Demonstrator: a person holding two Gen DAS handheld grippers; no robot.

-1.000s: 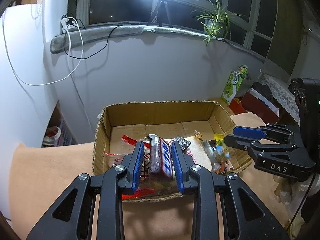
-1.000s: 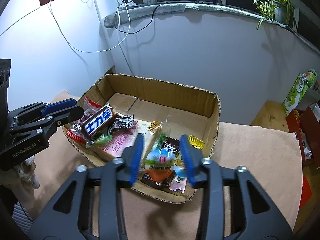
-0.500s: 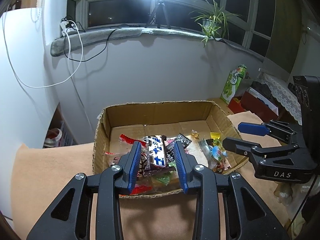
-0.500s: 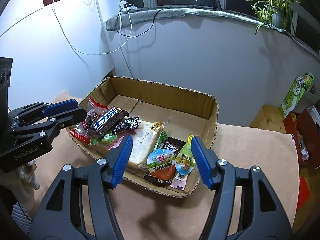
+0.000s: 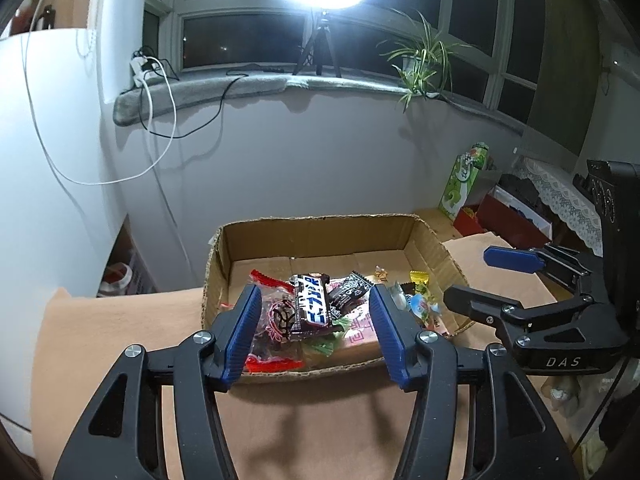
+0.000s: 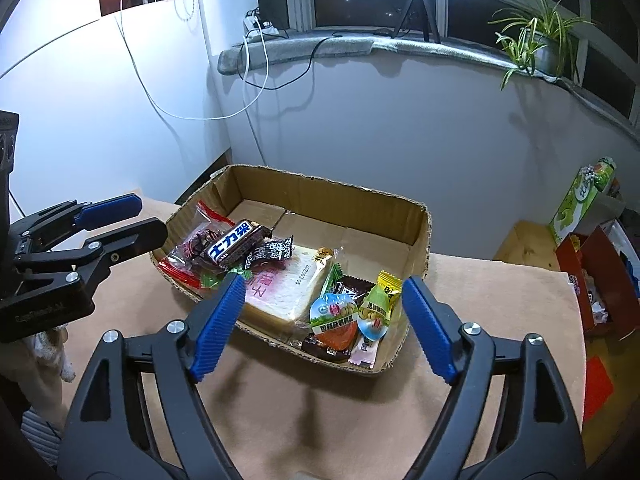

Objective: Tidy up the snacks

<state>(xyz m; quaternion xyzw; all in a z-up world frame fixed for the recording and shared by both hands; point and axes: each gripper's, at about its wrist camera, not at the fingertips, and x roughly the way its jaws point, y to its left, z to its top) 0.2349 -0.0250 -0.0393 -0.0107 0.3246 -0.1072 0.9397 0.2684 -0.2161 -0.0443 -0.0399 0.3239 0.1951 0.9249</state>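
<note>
A shallow cardboard box point(image 5: 312, 236) point(image 6: 332, 192) sits on the tan table and holds several snacks. A dark chocolate bar with a blue label point(image 5: 310, 306) point(image 6: 234, 240) lies on the left pile, beside a red-edged clear packet point(image 5: 276, 316). A wrapped bread slice point(image 6: 286, 290), a round jelly cup point(image 6: 334, 312) and a yellow-green candy point(image 6: 382, 298) lie nearer the right. My left gripper point(image 5: 316, 332) is open and empty, above the box's near wall. My right gripper point(image 6: 320, 324) is open and empty, before the box's near right corner.
A white wall and a window sill with cables and a plant point(image 5: 420, 64) stand behind the box. A green carton point(image 6: 580, 200) and red boxes point(image 6: 592, 276) sit to the right. Tan table cloth point(image 6: 328, 412) shows in front of the box.
My left gripper opened and let the chocolate bar drop onto the left pile. My right gripper opened and released the jelly cup into the box. Both drew back from the box.
</note>
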